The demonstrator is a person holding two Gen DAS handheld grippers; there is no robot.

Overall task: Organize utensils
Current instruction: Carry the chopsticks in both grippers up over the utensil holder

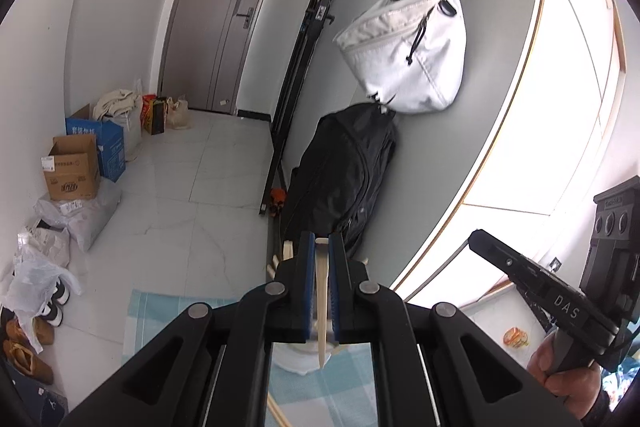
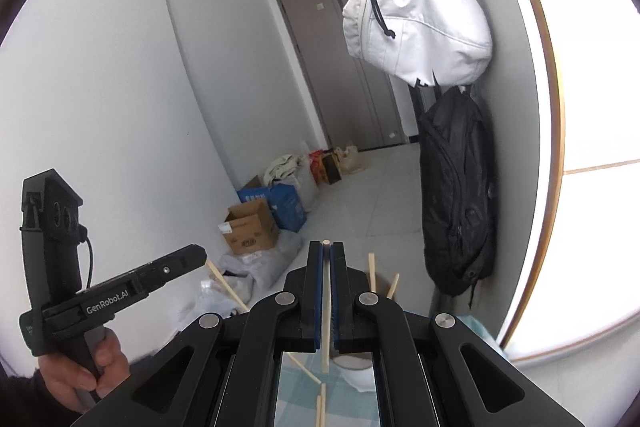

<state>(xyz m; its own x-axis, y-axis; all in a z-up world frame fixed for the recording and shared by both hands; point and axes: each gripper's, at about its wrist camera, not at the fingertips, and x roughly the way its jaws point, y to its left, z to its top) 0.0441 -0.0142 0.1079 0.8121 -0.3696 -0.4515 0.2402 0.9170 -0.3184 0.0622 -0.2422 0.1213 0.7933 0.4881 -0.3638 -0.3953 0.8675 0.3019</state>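
Observation:
My left gripper [image 1: 321, 241] is shut on a pale wooden chopstick [image 1: 322, 307] that runs upright between its blue pads. My right gripper [image 2: 327, 247] is shut on another wooden chopstick [image 2: 327, 311], also upright. Both are held above a blue checked cloth [image 1: 160, 311] with a white holder [image 2: 356, 371] below the fingers. More chopsticks [image 2: 372, 271] stand in that holder, and loose ones [image 2: 320, 407] lie on the cloth. The right gripper shows at the right of the left wrist view [image 1: 476, 239]; the left gripper shows at the left of the right wrist view [image 2: 200, 253].
A white bag [image 1: 404, 47] and a black backpack [image 1: 344, 179] hang on the grey wall ahead. Cardboard boxes [image 1: 72, 167], plastic bags and shoes [image 1: 28, 339] line the left wall on the tiled floor. A grey door [image 1: 220, 15] stands at the far end.

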